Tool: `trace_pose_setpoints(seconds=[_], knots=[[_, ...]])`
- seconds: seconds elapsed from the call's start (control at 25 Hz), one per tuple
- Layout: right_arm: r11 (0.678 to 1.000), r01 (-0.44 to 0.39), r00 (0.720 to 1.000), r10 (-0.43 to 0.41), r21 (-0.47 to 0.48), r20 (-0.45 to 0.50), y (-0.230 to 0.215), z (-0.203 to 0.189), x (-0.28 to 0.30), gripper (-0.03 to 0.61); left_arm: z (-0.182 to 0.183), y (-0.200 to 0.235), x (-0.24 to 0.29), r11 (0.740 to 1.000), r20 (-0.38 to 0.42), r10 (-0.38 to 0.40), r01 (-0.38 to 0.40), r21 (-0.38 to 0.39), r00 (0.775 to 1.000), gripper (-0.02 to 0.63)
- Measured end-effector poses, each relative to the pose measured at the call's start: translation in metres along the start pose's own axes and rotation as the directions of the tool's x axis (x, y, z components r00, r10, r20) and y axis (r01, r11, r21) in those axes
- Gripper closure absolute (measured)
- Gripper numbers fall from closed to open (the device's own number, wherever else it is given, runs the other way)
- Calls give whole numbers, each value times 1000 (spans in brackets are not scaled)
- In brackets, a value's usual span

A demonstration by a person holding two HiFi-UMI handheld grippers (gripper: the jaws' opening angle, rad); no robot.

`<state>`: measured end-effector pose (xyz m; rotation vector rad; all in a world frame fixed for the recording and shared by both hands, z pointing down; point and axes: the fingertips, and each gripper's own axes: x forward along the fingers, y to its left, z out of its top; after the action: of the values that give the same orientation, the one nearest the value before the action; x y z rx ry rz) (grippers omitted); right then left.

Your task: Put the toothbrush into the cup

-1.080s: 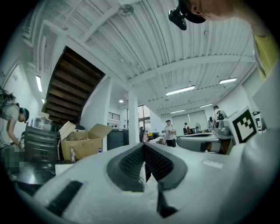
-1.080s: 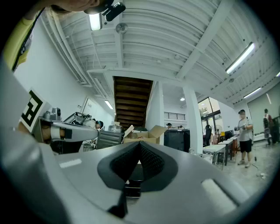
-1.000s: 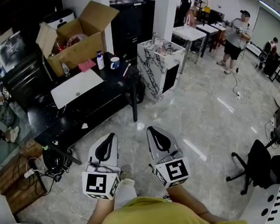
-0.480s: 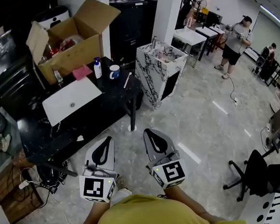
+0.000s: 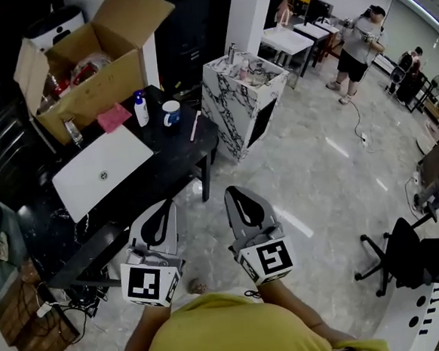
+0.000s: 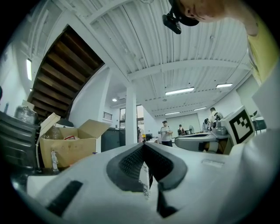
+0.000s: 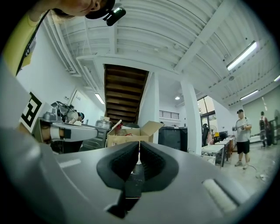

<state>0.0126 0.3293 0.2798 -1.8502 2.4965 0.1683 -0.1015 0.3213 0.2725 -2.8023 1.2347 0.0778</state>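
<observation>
A white cup with a blue handle [image 5: 171,113] stands on the far part of the black table [image 5: 167,161]. The toothbrush [image 5: 194,125] lies flat on the table just right of the cup. Both grippers are held level over the floor, short of the table's near corner and apart from both objects. My left gripper [image 5: 163,206] [image 6: 143,146] has its tips together and holds nothing. The jaws of my right gripper [image 5: 236,191] [image 7: 139,144] are opening, showing only a thin slit with nothing between them.
On the table are an open cardboard box [image 5: 82,68], a white laptop [image 5: 102,169], a pump bottle [image 5: 140,109] and a pink cloth [image 5: 113,117]. A marble-patterned cabinet [image 5: 240,101] stands right of the table. An office chair [image 5: 411,258] is at the right. A person [image 5: 357,43] stands far off.
The table, cup and toothbrush have come nearer in the head view as both grippers were carried forward side by side. Neither gripper has taken hold of anything.
</observation>
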Motion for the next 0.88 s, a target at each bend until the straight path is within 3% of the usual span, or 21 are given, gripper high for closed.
trace_pose_setpoints(seconds=[0.88], knots=[[1000, 28, 999, -28, -2, -30, -7, -14, 39, 563, -12, 25, 25, 999, -5, -32, 32, -23, 999, 611]])
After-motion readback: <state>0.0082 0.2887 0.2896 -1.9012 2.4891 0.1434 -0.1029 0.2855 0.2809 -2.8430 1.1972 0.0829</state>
